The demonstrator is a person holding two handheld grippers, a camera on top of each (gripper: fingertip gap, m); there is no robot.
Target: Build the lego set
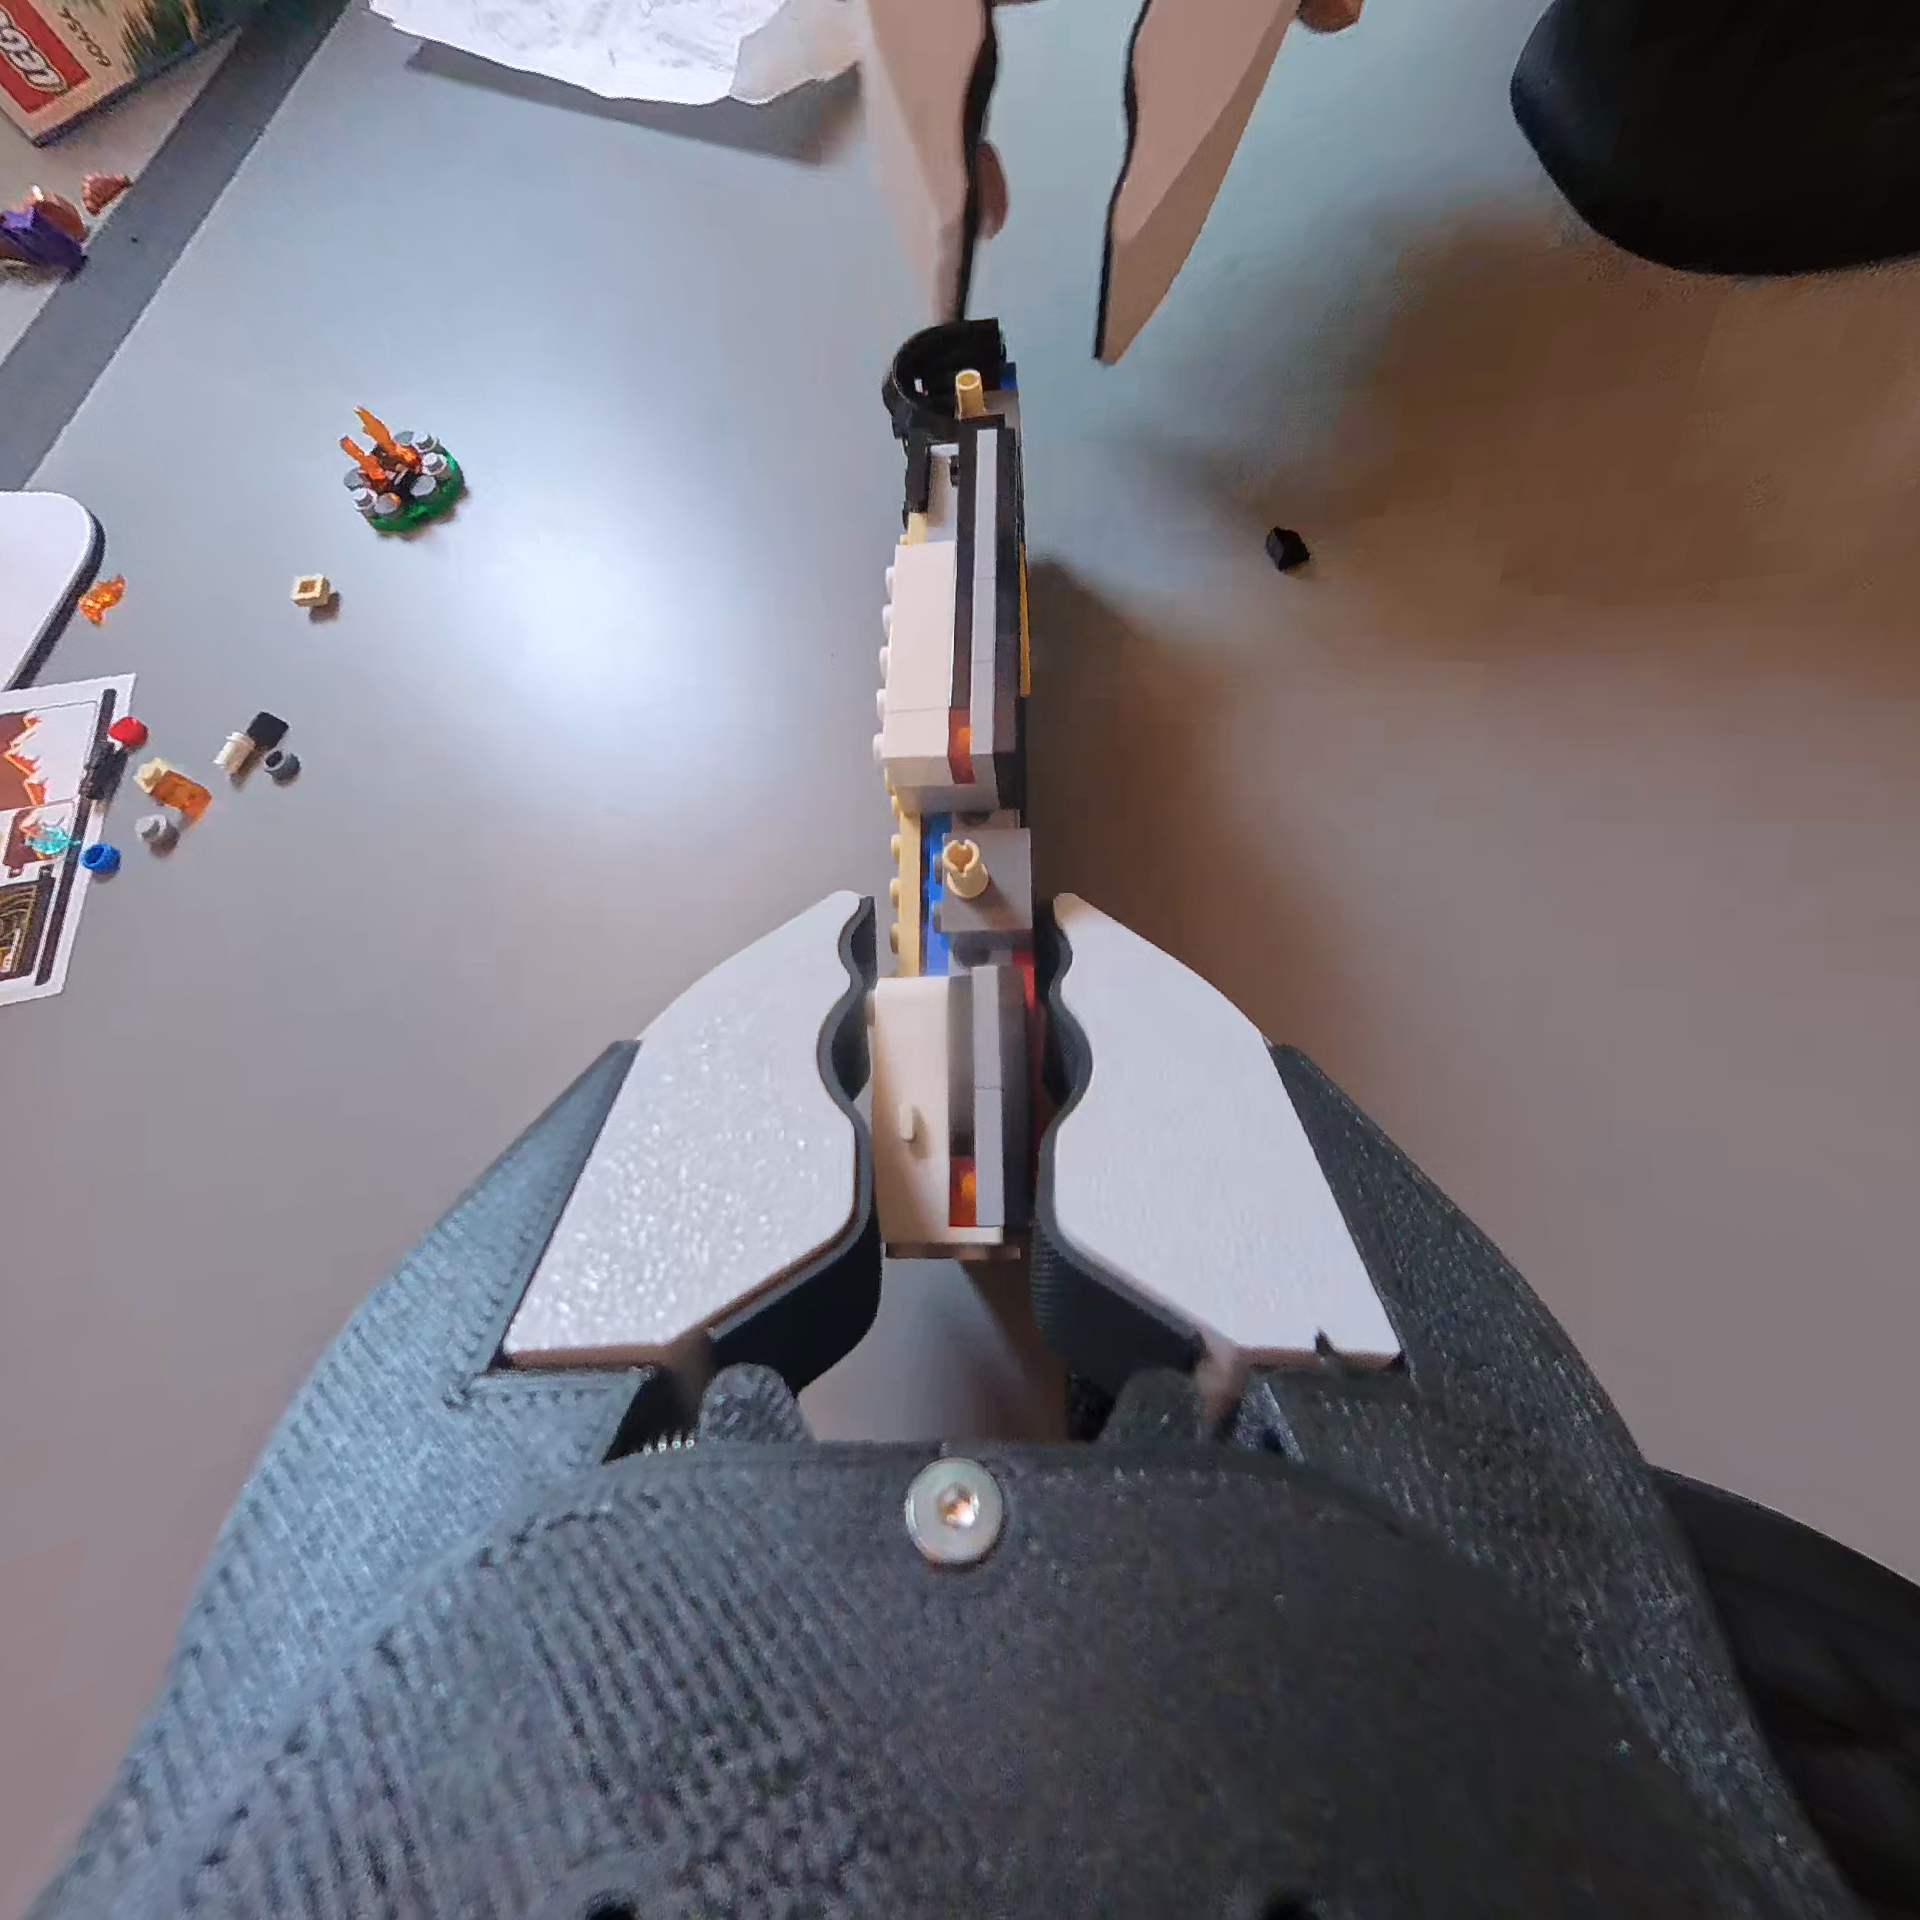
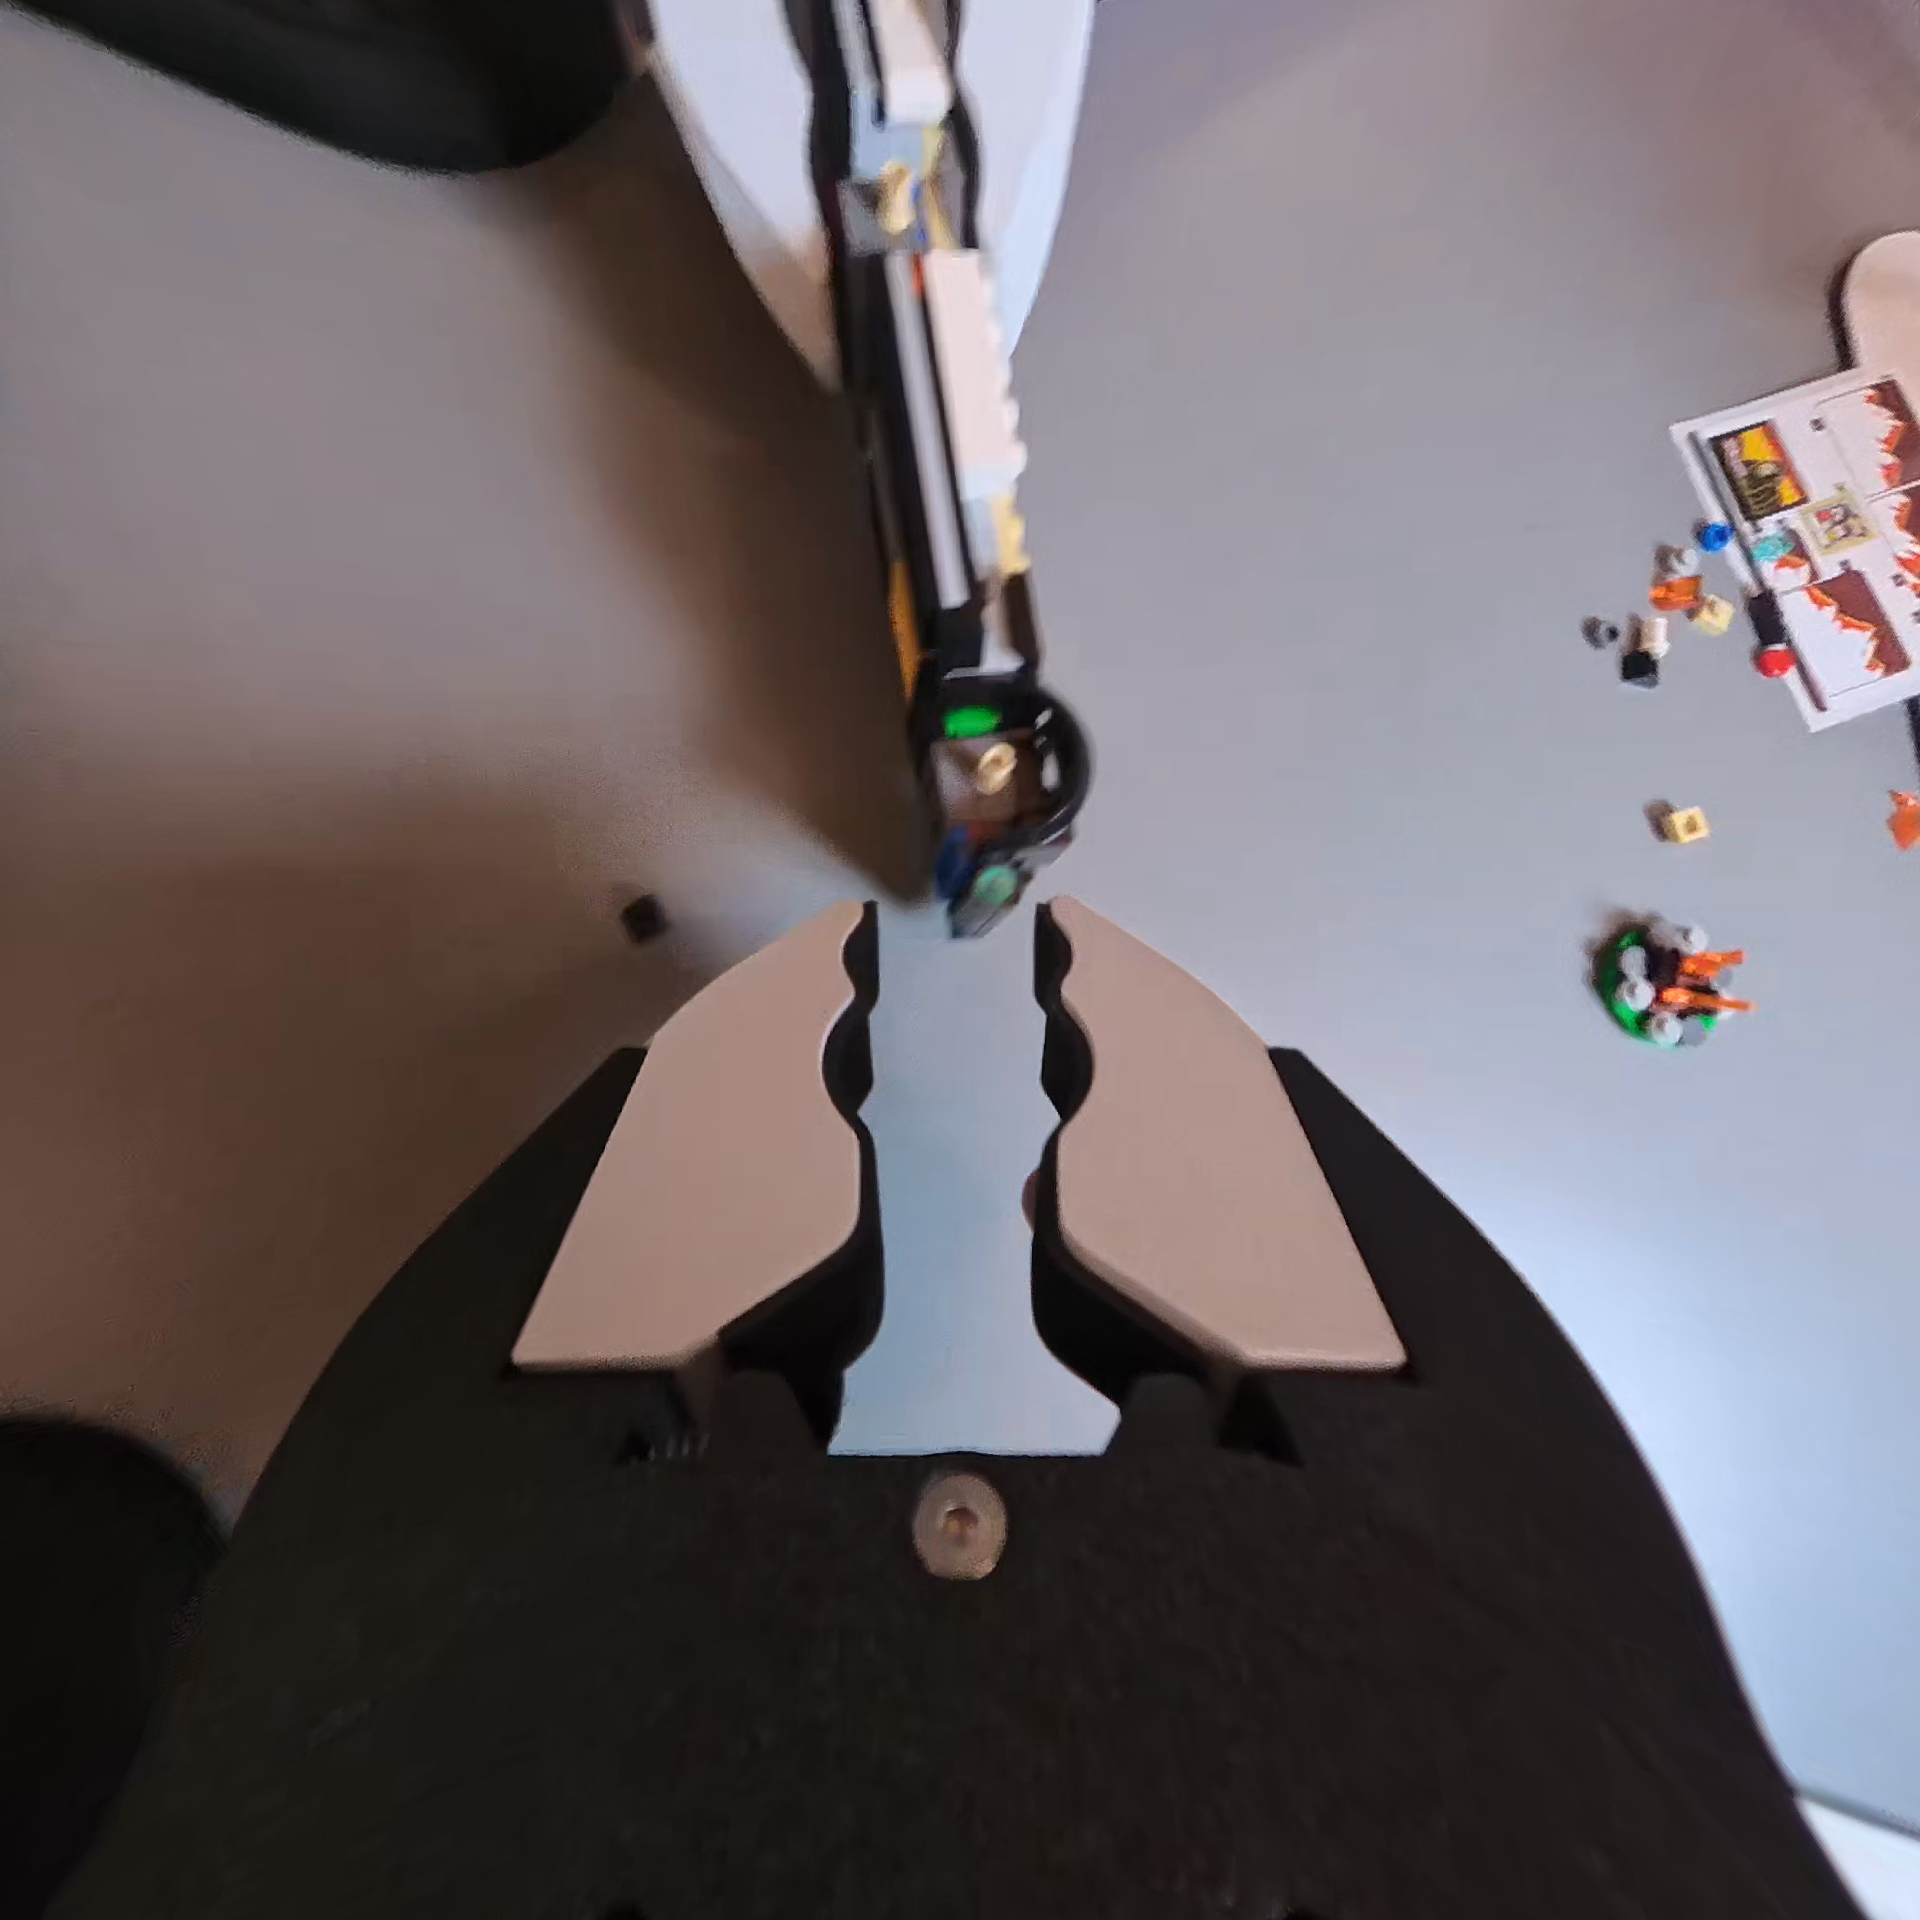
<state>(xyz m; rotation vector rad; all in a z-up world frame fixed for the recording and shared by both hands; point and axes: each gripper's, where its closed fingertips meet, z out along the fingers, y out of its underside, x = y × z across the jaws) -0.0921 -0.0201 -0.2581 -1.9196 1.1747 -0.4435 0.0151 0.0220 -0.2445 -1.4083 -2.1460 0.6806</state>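
Grey tabletop point(image 1: 520, 312) under it all, a long brick model point(image 1: 966, 644) is pinched at 1 end by the left gripper point(image 1: 956, 935), probably light but snappable, while the right gripper point(image 2: 956, 925) is spread, holding nothing, just short of its far tip.

The red box point(image 1: 57, 73) carries a logo; its wording stays unquoted.

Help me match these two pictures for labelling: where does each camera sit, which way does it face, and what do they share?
Left wrist view: sits on the left gripper, facing along its fingers, which clamp a long brick model; the right gripper shows opposite.
Right wrist view: sits on the right gripper, open, facing the model's black ring end.
Shared: the model, grey table, campfire build, sticker sheet.
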